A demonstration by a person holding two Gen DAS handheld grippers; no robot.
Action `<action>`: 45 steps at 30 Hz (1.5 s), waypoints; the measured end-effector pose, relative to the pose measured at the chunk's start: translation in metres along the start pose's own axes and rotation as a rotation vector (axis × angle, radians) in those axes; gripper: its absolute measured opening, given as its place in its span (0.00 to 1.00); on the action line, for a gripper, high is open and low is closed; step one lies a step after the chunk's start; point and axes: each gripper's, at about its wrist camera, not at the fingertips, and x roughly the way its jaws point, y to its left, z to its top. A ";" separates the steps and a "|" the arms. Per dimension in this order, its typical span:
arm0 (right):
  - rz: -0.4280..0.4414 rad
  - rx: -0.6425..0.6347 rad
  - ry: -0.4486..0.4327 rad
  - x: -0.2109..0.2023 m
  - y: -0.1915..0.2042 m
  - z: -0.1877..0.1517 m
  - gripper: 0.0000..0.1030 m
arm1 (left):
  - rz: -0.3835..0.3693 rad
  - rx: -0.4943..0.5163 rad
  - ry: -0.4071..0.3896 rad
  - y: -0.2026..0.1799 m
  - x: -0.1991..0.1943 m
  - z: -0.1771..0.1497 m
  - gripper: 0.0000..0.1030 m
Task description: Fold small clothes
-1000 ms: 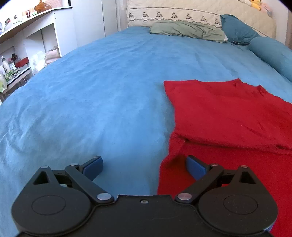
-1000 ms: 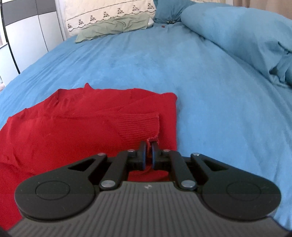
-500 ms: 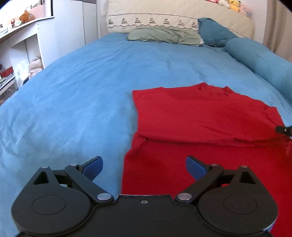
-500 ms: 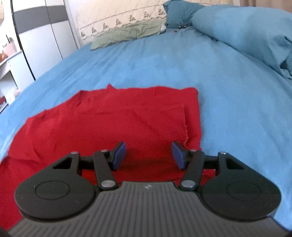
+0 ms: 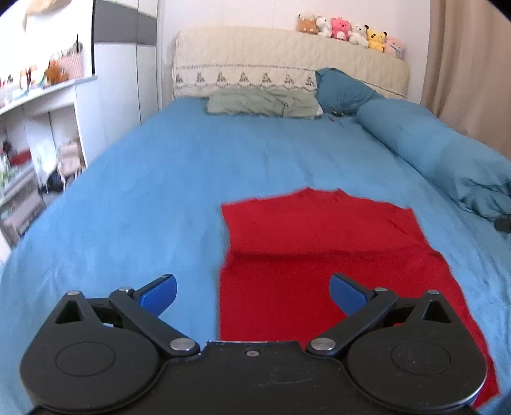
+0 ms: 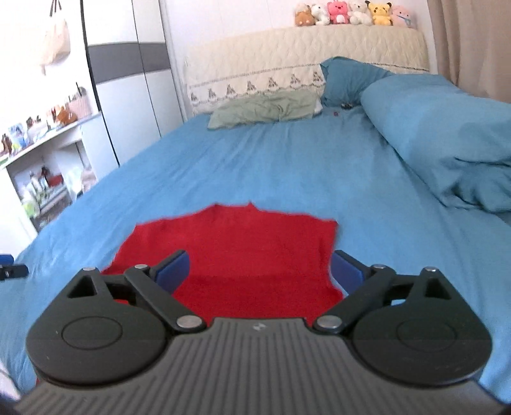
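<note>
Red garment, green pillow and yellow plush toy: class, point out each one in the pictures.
Red garment (image 5: 319, 230), left wrist view, on its folded upper layer.
Green pillow (image 5: 262, 102), left wrist view, on the middle of its top.
Yellow plush toy (image 6: 381, 14), right wrist view, on its body.

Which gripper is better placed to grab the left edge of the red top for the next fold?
Left. The left gripper is open and straddles the top's left edge; the right gripper sits toward its right edge.

A blue bedsheet (image 5: 198, 178) covers the bed, a green pillow (image 5: 262, 101) lies by the cream headboard (image 5: 287, 60), plush toys (image 5: 349, 32) lined along its top
</note>
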 end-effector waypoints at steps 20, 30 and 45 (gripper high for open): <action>-0.171 0.099 0.292 -0.078 -0.006 -0.206 0.92 | -0.031 -0.152 0.280 0.002 0.003 -0.152 0.55; -0.160 0.130 0.301 -0.072 -0.005 -0.222 0.70 | -0.010 -0.155 0.268 0.008 0.004 -0.165 0.43; -0.064 0.153 0.304 -0.074 0.000 -0.215 0.21 | 0.006 -0.150 0.308 0.011 -0.005 -0.158 0.04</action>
